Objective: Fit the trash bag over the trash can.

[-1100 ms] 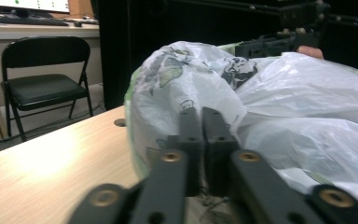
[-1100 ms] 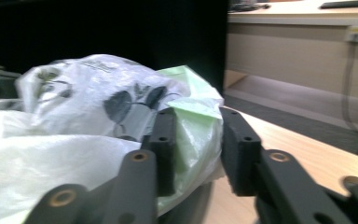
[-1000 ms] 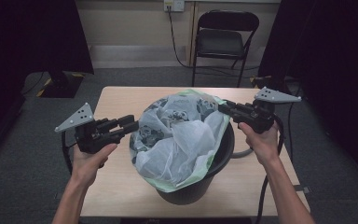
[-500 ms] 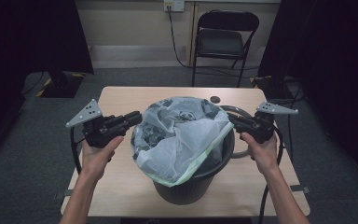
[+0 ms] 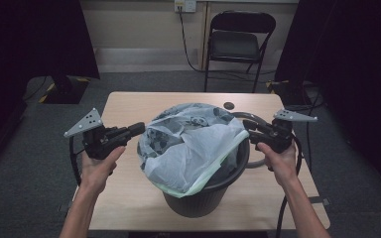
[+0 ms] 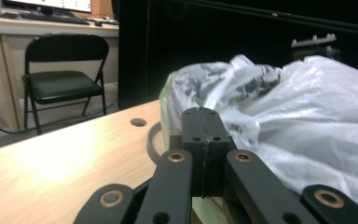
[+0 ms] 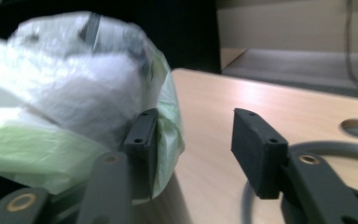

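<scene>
There is one bin [image 5: 206, 191], one white bag [image 5: 188, 144], one table [image 5: 129, 198], one black chair [image 5: 236, 42] and one grey ring [image 5: 258, 161]. There are two grippers, left [image 5: 138, 129] and right [image 5: 248, 124].

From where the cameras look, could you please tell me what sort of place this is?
Probably a lab or studio set up for recording: black curtains hang on both sides, a folding chair stands by a wall socket, and a lined bin sits on a plain wooden table.
</scene>
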A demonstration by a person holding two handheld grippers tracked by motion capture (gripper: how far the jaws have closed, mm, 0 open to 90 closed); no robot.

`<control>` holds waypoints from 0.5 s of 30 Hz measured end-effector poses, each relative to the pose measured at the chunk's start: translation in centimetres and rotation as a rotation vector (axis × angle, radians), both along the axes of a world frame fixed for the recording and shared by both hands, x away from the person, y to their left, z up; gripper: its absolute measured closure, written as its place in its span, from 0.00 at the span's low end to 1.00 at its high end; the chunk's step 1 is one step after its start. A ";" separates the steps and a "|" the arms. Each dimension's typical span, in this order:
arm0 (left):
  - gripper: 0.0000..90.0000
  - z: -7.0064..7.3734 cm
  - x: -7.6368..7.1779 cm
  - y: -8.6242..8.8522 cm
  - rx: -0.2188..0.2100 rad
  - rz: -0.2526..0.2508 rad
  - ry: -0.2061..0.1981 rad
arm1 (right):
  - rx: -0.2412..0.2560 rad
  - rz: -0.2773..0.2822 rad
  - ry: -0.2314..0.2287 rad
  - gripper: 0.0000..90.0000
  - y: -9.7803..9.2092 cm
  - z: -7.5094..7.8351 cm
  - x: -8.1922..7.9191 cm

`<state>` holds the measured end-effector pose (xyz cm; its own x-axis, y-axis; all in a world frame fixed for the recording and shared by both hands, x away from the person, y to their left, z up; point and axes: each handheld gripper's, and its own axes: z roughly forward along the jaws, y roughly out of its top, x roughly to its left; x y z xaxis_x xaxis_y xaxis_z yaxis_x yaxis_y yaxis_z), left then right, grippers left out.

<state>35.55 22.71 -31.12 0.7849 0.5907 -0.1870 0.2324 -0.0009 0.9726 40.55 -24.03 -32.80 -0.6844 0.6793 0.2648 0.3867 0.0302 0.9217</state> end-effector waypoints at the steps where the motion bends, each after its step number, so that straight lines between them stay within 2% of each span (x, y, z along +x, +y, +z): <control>1: 1.00 -0.2 -0.3 0.1 0.011 -0.004 0.006 | 0.003 -0.019 -0.011 0.53 -0.2 0.4 0.0; 3: 1.00 -0.4 -0.8 0.3 0.023 -0.016 0.016 | 0.004 -0.062 -0.028 0.51 -0.5 1.1 -0.1; 4: 1.00 -0.4 -1.0 0.4 0.008 -0.032 0.018 | 0.013 -0.068 -0.034 0.51 -0.7 1.5 -0.1; 6: 0.99 0.0 -1.1 0.7 -0.001 -0.026 -0.005 | 0.028 -0.077 -0.050 0.49 -1.0 2.2 0.0; 9: 0.73 1.0 -0.7 0.7 -0.037 0.000 -0.025 | 0.045 -0.084 -0.073 0.48 -0.9 3.2 -0.2; 11: 0.64 1.6 0.1 0.2 -0.046 0.008 -0.034 | 0.046 -0.081 -0.085 0.47 -0.8 3.6 -0.4; 14: 0.56 1.8 1.2 -0.6 -0.033 0.007 -0.033 | 0.050 -0.076 -0.099 0.47 -0.4 4.0 -0.5; 15: 0.57 1.8 1.6 -0.9 -0.018 0.020 -0.026 | 0.051 -0.072 -0.101 0.47 -0.3 4.1 -0.5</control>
